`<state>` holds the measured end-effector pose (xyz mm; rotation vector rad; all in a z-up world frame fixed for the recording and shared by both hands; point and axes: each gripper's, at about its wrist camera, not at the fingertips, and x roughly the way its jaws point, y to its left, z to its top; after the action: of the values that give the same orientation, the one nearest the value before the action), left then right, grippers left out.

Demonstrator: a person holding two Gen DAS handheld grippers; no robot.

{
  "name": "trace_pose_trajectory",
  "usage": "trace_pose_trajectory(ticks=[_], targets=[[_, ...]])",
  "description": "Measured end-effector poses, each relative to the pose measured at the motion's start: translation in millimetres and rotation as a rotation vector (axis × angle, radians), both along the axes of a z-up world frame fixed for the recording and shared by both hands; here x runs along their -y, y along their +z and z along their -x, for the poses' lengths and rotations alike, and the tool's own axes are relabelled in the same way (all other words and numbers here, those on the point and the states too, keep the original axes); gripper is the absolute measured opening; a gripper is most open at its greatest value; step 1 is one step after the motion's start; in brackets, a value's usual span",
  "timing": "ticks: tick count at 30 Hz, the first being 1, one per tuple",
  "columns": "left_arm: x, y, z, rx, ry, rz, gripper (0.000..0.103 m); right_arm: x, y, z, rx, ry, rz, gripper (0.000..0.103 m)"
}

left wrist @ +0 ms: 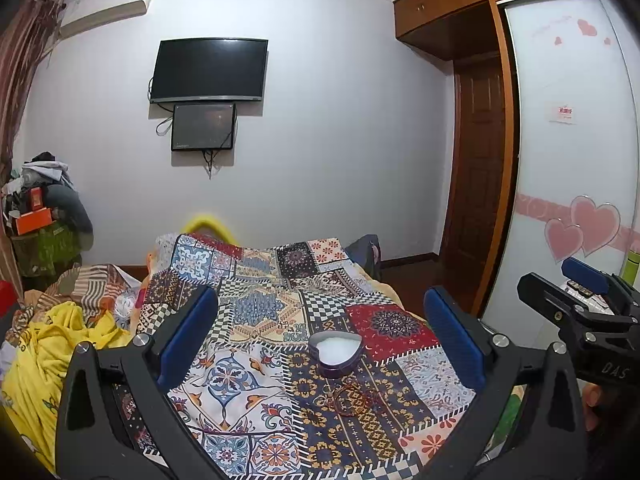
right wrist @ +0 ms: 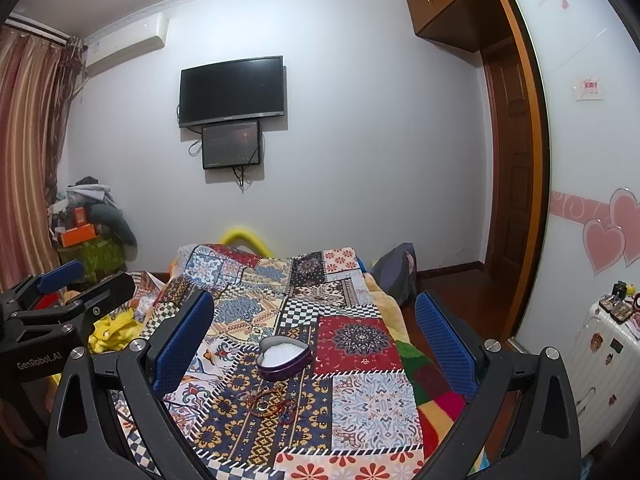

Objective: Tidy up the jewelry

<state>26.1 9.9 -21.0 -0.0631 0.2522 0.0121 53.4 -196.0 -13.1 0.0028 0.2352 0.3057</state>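
A heart-shaped tin (left wrist: pixel 335 353) with a white lining sits open on the patchwork bedspread (left wrist: pixel 256 360). A small pile of bracelets and rings (left wrist: pixel 349 398) lies just in front of it. The tin (right wrist: pixel 284 356) and the jewelry pile (right wrist: pixel 270 400) also show in the right wrist view. My left gripper (left wrist: pixel 320 340) is open and empty, held above the bed with the tin between its blue pads (left wrist: pixel 188 340). My right gripper (right wrist: pixel 312 340) is open and empty beside it, and shows at the right edge of the left wrist view (left wrist: pixel 576 296).
A yellow garment (left wrist: pixel 52 360) and rumpled bedding lie at the left of the bed. A cluttered pile of clothes and boxes (left wrist: pixel 40 216) stands by the curtain. A white suitcase (right wrist: pixel 604 364) with small items on top stands at the right by the wardrobe door (right wrist: pixel 592 160).
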Motion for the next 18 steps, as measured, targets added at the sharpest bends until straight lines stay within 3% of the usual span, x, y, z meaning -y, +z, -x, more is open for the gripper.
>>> trace_pose_trajectory(ticks=[8, 18], targets=[[-14.1, -22.1, -27.5, -0.065, 0.017, 0.014, 0.103, -2.6, -24.6, -27.2, -0.085, -0.027, 0.025, 0.1], [-44.6, -89.2, -87.8, -0.3, 0.048, 0.039, 0.102, -3.1, -84.8, -83.5, -0.29, -0.044, 0.102, 0.1]])
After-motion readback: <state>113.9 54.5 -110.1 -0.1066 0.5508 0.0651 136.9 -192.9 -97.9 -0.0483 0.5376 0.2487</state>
